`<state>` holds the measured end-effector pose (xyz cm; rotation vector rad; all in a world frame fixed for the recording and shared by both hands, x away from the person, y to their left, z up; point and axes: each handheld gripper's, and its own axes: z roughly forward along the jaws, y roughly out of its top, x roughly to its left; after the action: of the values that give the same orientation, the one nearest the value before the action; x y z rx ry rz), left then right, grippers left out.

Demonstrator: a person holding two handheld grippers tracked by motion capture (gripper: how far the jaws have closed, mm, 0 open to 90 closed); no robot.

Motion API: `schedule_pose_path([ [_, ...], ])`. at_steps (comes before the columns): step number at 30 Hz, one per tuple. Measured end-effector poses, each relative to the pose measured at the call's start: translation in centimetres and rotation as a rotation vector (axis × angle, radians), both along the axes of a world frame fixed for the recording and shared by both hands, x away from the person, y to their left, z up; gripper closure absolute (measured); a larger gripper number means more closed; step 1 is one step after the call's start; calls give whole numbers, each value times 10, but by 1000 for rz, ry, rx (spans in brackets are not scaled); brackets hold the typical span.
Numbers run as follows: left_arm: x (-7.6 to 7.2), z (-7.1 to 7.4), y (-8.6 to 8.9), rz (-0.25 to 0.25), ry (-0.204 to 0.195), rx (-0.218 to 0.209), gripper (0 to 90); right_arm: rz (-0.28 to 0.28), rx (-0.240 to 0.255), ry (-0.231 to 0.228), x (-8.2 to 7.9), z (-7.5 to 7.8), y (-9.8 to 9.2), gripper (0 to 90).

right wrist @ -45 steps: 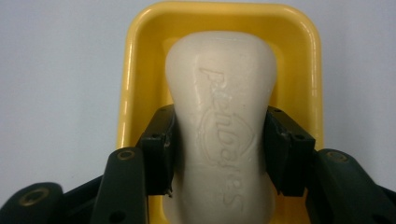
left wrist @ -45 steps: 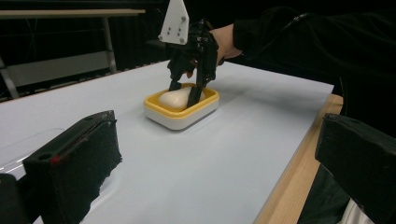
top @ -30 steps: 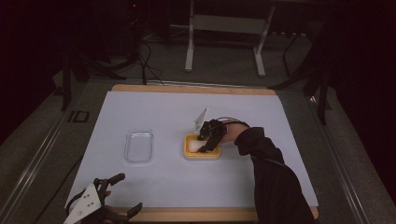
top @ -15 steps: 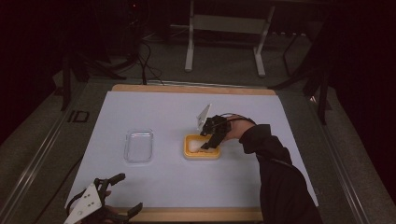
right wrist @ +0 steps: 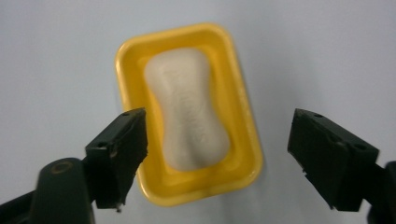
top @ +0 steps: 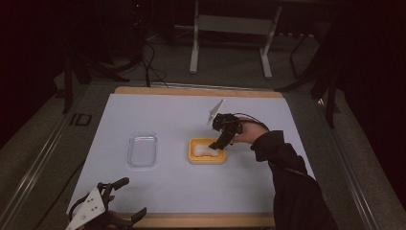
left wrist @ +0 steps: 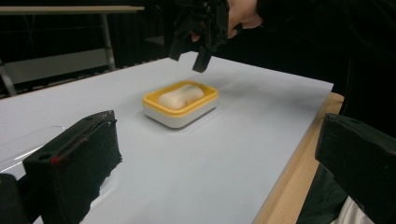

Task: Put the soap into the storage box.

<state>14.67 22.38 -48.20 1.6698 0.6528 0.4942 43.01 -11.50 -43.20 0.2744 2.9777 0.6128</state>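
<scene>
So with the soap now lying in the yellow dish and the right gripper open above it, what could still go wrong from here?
The right gripper, whose jaws have just been opening, hangs close over the soap bar; a careless sweep could clip the yellow dish and slide it. The clear lid lies apart on the sheet; carrying it over could catch the dish rim. The left gripper sits near the table edge.

My desk (top: 158,110) is covered by a pale, bluish-white sheet, with bare wood showing along the near and far edges. Two things lie directly on the sheet, near each other around the middle — a clear plastic lid (top: 142,150) to the left, lying flat, and a yellow soap dish (top: 207,151) with a white base to its right, holding a pale soap bar (right wrist: 189,109).
</scene>
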Motion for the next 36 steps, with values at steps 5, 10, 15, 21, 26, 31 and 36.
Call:
schedule_pose_path([
  [5, 0, 0, -1, -2, 0, -1, 1, -96, 49, -13, 0, 5, -8, 132],
  [10, 0, 0, 0, 0, 4, -3, 1, -202, 87, -15, -5, 7, -16, 135],
  [15, 1, -1, -1, 6, 11, 7, 1, -255, 94, -56, -18, 5, -23, 135],
  [21, 1, -1, -1, 9, 13, 6, 1, -305, 123, -58, -30, -4, -36, 134],
  [26, 1, -1, -1, 6, 13, 8, 1, -372, 148, -78, -39, -10, -46, 137],
  [31, 2, -1, -2, 3, 14, 12, 1, -423, 171, -83, -54, -20, -59, 137],
  [36, 2, -1, -3, 5, 13, 10, 1, -456, 208, -113, -71, -27, -69, 142],
])
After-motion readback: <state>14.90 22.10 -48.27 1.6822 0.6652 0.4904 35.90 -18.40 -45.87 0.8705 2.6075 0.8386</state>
